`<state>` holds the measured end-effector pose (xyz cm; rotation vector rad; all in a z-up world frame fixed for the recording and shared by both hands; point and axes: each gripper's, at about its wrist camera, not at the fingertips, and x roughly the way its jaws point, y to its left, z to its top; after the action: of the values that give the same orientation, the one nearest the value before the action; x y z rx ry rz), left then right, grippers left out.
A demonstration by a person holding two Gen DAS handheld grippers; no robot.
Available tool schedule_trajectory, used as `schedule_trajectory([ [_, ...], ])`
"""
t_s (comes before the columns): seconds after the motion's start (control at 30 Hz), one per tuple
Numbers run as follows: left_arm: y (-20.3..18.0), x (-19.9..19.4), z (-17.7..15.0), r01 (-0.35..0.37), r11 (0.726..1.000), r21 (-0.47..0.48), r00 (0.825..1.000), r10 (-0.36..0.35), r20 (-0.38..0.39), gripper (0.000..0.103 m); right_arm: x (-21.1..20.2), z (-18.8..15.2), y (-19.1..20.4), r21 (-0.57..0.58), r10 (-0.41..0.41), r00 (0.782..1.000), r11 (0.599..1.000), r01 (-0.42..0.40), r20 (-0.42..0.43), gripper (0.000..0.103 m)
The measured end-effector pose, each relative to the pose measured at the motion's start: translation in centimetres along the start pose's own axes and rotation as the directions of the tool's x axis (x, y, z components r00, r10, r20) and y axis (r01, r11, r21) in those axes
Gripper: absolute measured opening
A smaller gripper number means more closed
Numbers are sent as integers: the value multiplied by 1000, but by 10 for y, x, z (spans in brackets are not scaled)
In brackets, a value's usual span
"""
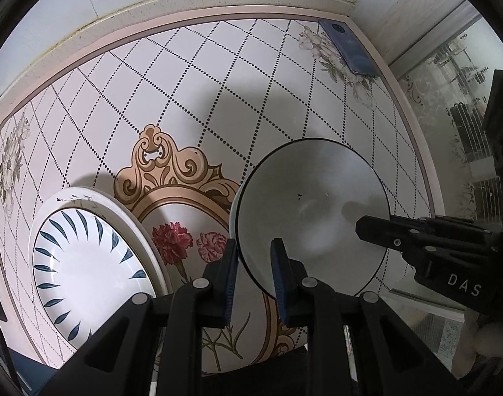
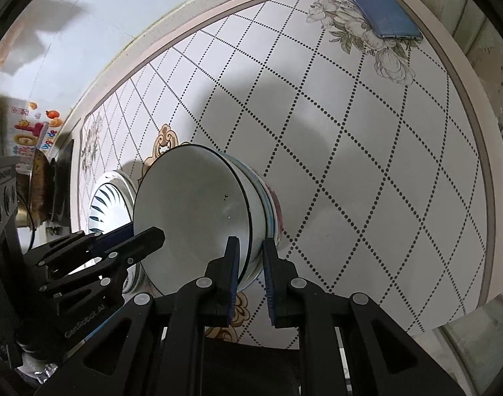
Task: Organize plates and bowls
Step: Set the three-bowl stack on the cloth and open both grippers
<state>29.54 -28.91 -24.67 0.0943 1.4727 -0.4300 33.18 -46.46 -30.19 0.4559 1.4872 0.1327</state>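
Patterned table [image 1: 218, 76] bears a white bowl [image 1: 312, 204], each claw clamped on its rim.

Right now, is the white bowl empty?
Empty: the white bowl's inside shows only bare glaze in both wrist views, apart from a tiny dark speck.

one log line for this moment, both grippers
left hand-held gripper: shut on bowl rim | right hand-held gripper: shut on opposite rim | plate: on table, untouched

"DAS" on right claw [image 1: 370, 227] body (white letters); other claw's lettering, sticker text unreadable.
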Motion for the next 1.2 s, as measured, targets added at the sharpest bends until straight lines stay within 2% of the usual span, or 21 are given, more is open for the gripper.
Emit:
schedule_trajectory([
  [0.2, 0, -11, -2, -11, 1000, -13, 1000, 11, -7, 19, -1, 2, 0, 7, -9, 1000, 1000, 9, -16, 16],
  [0.37, 3, -45, -7, -28, 1000, -15, 998, 28, 47, 19, -20, -5, 10, -6, -60, 998, 998, 60, 29, 19],
  [0.43, 3, -62, -10, -32, 999, -11, 996, 33, 81, 21, -36, -11, 16, -9, -85, 995, 996, 85, 62, 34],
  [0.5, 3, -76, -15, -30, 1000, -7, 994, 30, 104, 26, -52, -19, 23, -17, -102, 990, 994, 105, 100, 57],
  [0.6, 2, -97, -22, -23, 1000, 8, 990, 22, 136, 28, -81, -34, 35, -23, -135, 976, 990, 141, 169, 73],
  [0.63, 1, -105, -26, -19, 1000, 12, 988, 17, 150, 35, -88, -38, 37, -22, -139, 973, 989, 146, 183, 76],
  [0.67, 1, -110, -28, -15, 1000, 15, 987, 13, 160, 47, -97, -42, 40, -19, -142, 970, 989, 149, 197, 79],
  [0.7, 0, -118, -32, -8, 1000, 17, 984, 4, 176, 54, -106, -48, 43, -14, -145, 966, 988, 151, 214, 81],
  [0.73, 0, -123, -34, -3, 1000, 20, 983, -1, 186, 65, -113, -52, 45, -10, -148, 963, 988, 154, 226, 82],
  [0.77, 0, -128, -36, 0, 1000, 24, 981, -4, 195, 72, -121, -57, 48, -7, -156, 958, 987, 163, 239, 86],
  [0.83, 0, -141, -42, 4, 1000, 28, 974, -10, 224, 76, -135, -67, 53, -6, -184, 946, 981, 193, 266, 87],
  [0.93, 0, -155, -46, 1, 999, 35, 968, -10, 251, 89, -153, -82, 61, -2, -189, 934, 980, 200, 304, 89],
  [1.03, 1, -170, -54, 8, 999, 40, 960, -19, 281, 91, -170, -96, 69, 1, -193, 923, 979, 204, 333, 90],
  [1.13, 0, -182, -59, 13, 998, 55, 954, -28, 300, 98, -184, -109, 76, 3, -190, 914, 979, 203, 359, 90],
  [1.2, 0, -188, -62, 17, 998, 60, 951, -34, 306, 99, -193, -116, 81, 1, -184, 910, 980, 198, 372, 90],
])
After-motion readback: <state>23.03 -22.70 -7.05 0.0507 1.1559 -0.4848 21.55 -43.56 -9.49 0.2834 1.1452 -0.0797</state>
